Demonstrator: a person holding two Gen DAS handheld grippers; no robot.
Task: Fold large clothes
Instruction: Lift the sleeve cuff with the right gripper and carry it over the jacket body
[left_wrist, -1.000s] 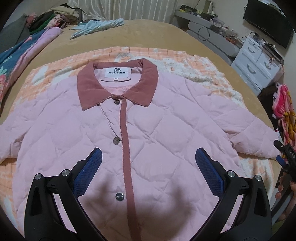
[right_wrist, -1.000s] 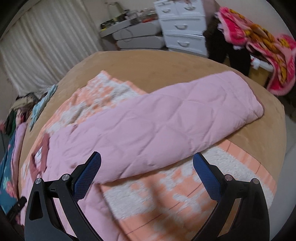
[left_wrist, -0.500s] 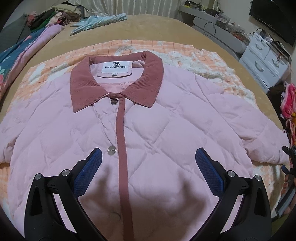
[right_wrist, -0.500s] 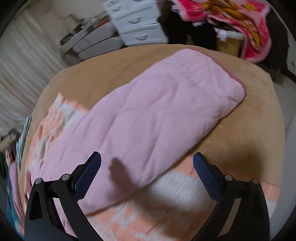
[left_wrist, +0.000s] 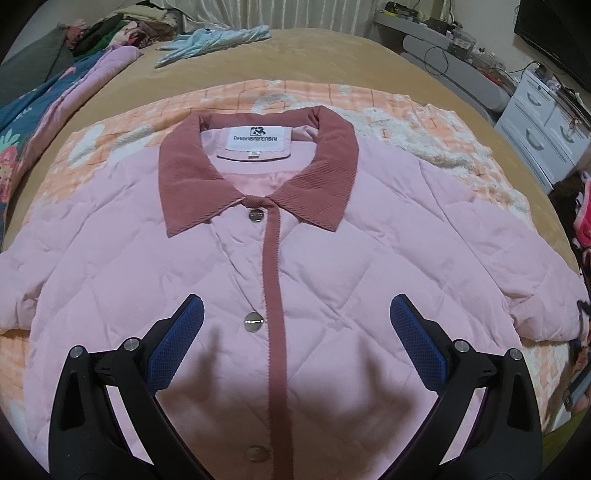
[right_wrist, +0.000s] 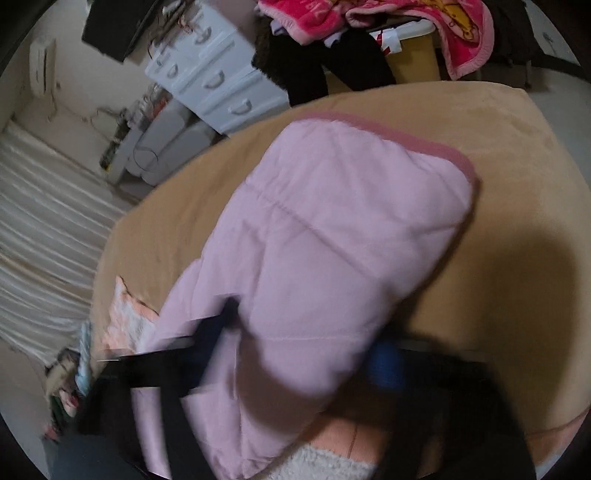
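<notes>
Pink quilted jacket (left_wrist: 332, 280) lying face-up and buttoned on the bed (left_wrist: 332, 55), hem nearest, collar farthest. Left gripper (left_wrist: 293, 312) hovering above the lower chest, jaws spread wide and holding nothing, blue textured pads (left_wrist: 177, 339) straddling the placket; long axis of the body running straight ahead from it, along the dark rose corduroy strip (left_wrist: 275, 295). Right gripper (right_wrist: 306, 350) much closer to the right sleeve (right_wrist: 332, 240), black frame and a blue pad (right_wrist: 386, 363) smeared by blur at the sleeve's near part; cannot tell whether closed on the fabric or merely flanking it. Sleeve stretching away from that gripper toward the bed's far corner, rose-trimmed cuff (right_wrist: 417, 142) at the far end. Likely the coming move: folding this sleeve inward across the chest, so right side nearer for it, left free to pin the body. Puffy, soft, diamond-stitched shell, prone to springing back; shiny metal snaps (left_wrist: 253, 321) beside the placket. Further on, ribbed corduroy collar (left_wrist: 258, 177) spread open around a white label (left_wrist: 257, 138). Beneath, a fleecy orange-and-white checked blanket (left_wrist: 406, 122) on tan bedding. Farthest, a pale blue garment (left_wrist: 214, 38), piled clothes (left_wrist: 122, 29), white drawers (left_wrist: 543, 125).
</notes>
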